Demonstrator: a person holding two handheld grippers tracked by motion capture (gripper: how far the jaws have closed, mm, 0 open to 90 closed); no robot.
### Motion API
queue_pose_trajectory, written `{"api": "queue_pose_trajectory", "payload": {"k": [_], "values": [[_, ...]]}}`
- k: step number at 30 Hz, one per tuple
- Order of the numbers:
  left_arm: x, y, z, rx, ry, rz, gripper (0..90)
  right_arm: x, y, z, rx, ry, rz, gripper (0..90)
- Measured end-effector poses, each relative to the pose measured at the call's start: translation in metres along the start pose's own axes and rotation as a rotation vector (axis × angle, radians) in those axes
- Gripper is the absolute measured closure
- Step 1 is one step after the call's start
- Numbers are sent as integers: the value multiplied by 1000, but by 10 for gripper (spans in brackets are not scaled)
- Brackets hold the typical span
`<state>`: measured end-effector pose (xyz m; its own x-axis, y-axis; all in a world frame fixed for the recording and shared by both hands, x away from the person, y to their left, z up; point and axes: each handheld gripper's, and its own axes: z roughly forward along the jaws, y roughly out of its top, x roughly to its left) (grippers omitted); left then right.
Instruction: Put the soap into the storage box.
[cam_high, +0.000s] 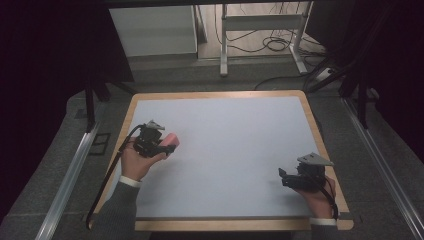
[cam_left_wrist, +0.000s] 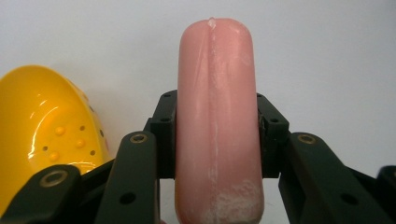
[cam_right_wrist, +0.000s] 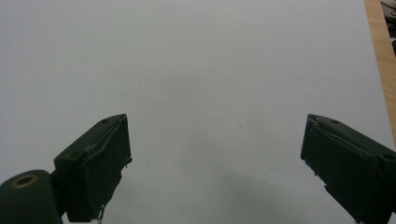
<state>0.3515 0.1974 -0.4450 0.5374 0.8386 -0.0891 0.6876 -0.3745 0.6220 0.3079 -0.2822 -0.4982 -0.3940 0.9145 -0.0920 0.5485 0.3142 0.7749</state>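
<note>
A person sits at one table with a pale grey top and a wooden rim, holding two black claws, one in each hand. The left claw sits at the table's left side and is clamped on one pink sausage, a smooth toy-like cylinder with rounded ends. In the left gripper view the sausage stands between the two jaws, both pads pressing its sides, and its far end reaches well past the fingertips. One yellow bowl-shaped thing with small bumps and holes lies just beside that claw, on its left in that view. The right claw rests near the table's front right corner. Its two jaws stand wide apart with nothing between them, above bare tabletop.
</note>
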Motion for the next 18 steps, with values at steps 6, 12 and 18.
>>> {"api": "queue_pose_trajectory", "payload": {"k": [6, 12, 18], "values": [[6, 0, 0, -2, 7, -12, 603, 0, 0, 0, 0, 0, 0, 80], [12, -1, 1, 0, 15, -28, 603, 0, 0, 0, 0, -3, -1, 80], [20, -1, 0, -4, 30, -43, 603, 0, 0, 1, 2, -2, -1, 80]]}}
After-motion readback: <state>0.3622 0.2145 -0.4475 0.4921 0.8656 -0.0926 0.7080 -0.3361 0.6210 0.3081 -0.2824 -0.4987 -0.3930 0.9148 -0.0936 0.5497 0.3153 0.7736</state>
